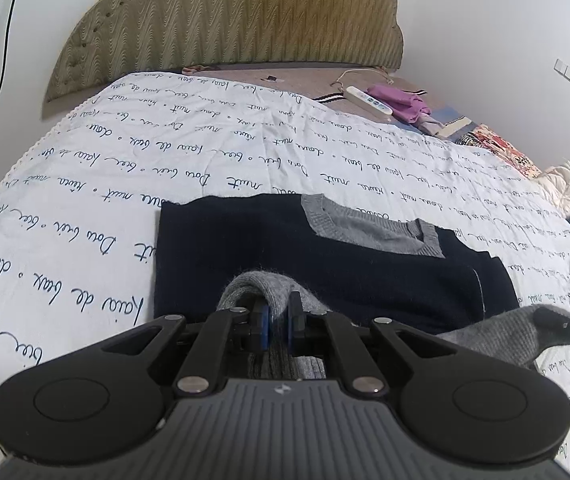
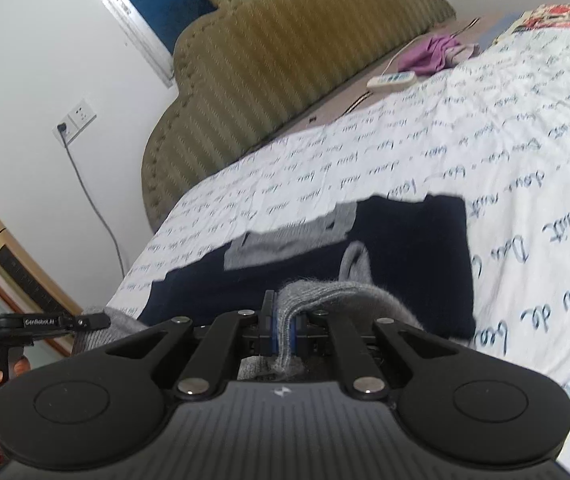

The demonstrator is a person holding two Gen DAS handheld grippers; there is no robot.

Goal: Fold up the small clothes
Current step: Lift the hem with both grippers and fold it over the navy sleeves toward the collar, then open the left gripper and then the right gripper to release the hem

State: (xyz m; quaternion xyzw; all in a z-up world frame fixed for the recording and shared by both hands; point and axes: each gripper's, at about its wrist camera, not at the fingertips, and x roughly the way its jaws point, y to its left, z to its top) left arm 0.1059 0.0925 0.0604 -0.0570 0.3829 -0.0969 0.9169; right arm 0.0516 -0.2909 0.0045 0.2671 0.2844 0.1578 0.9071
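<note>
Left tongs [image 1: 277, 320], right tongs [image 2: 283, 328] both clamped on grey hem [image 1: 263, 286] of sweater [image 1: 325, 264]; lift evenly, fold toward collar [image 1: 369, 226], keep edge taut.

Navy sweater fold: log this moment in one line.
left hand-held gripper: shut on grey hem | right hand-held gripper: shut on grey hem | navy sweater: flat on bedspread

A navy knit sweater [image 1: 285, 256] with grey V-neck trim lies on the bed, its grey hem [image 1: 257, 284] lifted
</note>
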